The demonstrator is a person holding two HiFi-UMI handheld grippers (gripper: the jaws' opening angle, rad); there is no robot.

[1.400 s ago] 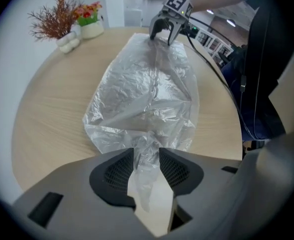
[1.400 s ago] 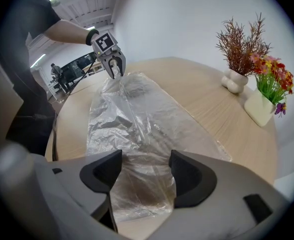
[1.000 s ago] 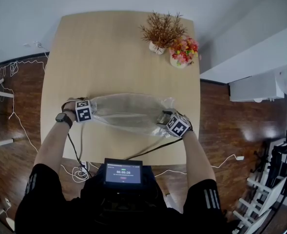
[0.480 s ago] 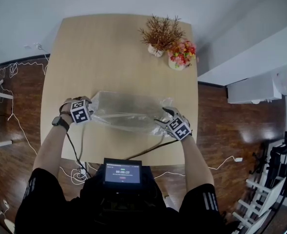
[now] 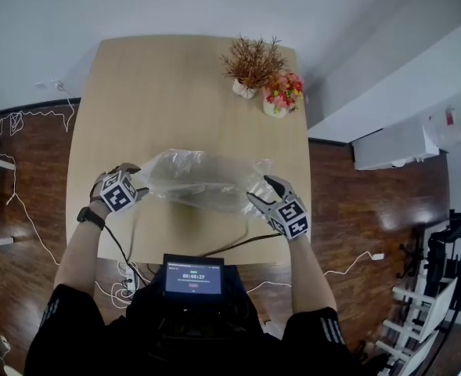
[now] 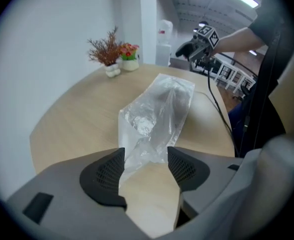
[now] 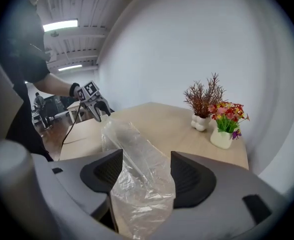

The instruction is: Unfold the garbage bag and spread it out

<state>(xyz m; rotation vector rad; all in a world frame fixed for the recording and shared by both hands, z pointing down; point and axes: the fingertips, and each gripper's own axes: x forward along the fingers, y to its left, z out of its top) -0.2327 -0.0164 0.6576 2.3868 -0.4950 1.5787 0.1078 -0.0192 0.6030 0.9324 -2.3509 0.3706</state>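
Observation:
The clear plastic garbage bag (image 5: 203, 180) lies crumpled and stretched left to right across the near part of the wooden table (image 5: 175, 84). My left gripper (image 5: 138, 189) is at its left end. In the left gripper view, the left gripper (image 6: 145, 152) has its jaws opening, and the bag's (image 6: 156, 111) end lies loosely between the pads. My right gripper (image 5: 260, 192) is at the bag's right end with its fingers spread. In the right gripper view, the bag (image 7: 139, 176) bunches slackly between the wide jaws of the right gripper (image 7: 146, 156).
A vase of dried brown twigs (image 5: 250, 63) and a white pot of coloured flowers (image 5: 279, 94) stand at the table's far right. A black cable (image 5: 238, 237) crosses the table's near edge. A small screen (image 5: 193, 276) sits at the person's chest. White cables (image 5: 19, 120) lie on the floor at left.
Both grippers have drawn back toward the person. The left jaws have widened and the right fingers have spread. The bag has sagged onto the table.

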